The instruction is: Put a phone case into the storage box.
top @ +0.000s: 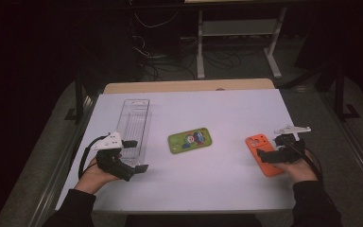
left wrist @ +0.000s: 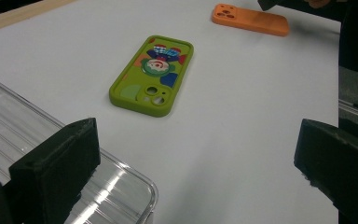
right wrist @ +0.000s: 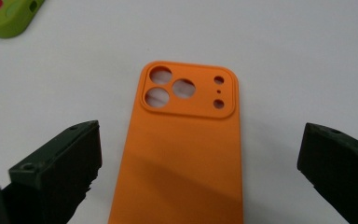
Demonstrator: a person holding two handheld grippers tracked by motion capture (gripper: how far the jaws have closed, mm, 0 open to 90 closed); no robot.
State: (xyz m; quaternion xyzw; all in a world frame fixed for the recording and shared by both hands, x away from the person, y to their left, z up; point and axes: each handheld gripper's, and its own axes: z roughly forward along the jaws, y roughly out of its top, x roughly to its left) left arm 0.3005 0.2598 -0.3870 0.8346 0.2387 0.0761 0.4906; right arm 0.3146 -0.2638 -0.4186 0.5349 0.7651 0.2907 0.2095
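- Orange silicone phone case (right wrist: 186, 154) lies flat, camera cut-outs up, on the white desk (top: 227, 175) at the person's right. The right gripper (right wrist: 198, 163) hangs just over its near end, jaws spread wide, one on each side of the case, nothing pinched.
- Left gripper (top: 134, 156) rests at the near end of the clear ribbed plastic tray (top: 134, 123), jaws also spread and empty; in the left gripper view one jaw sits over the tray's corner.
- Risk 1: the case is thin and lies flush on the desk. If the jaws close too high they likely slide over the rounded edges and come away empty.
- Risk 2: the material looks soft. A squeeze across the width could bow the case so that it pops out of the grip; an off-centre hold near the end would probably let it droop or swing.
- Risk 3: jaw tips pressed hard into the desk may push the case along the smooth white sheet toward the near edge instead of lifting it.
- Surroundings: a green silicone phone case with a colourful cartoon print (top: 190, 140) lies in the middle of the desk, between the tray and the orange case, well apart from both.
- Obstructions: if the orange case is meant for the tray, the green case lies close to the straight path and a low carry could clip it. The left gripper at the tray's near end crowds that end; the far end is free.
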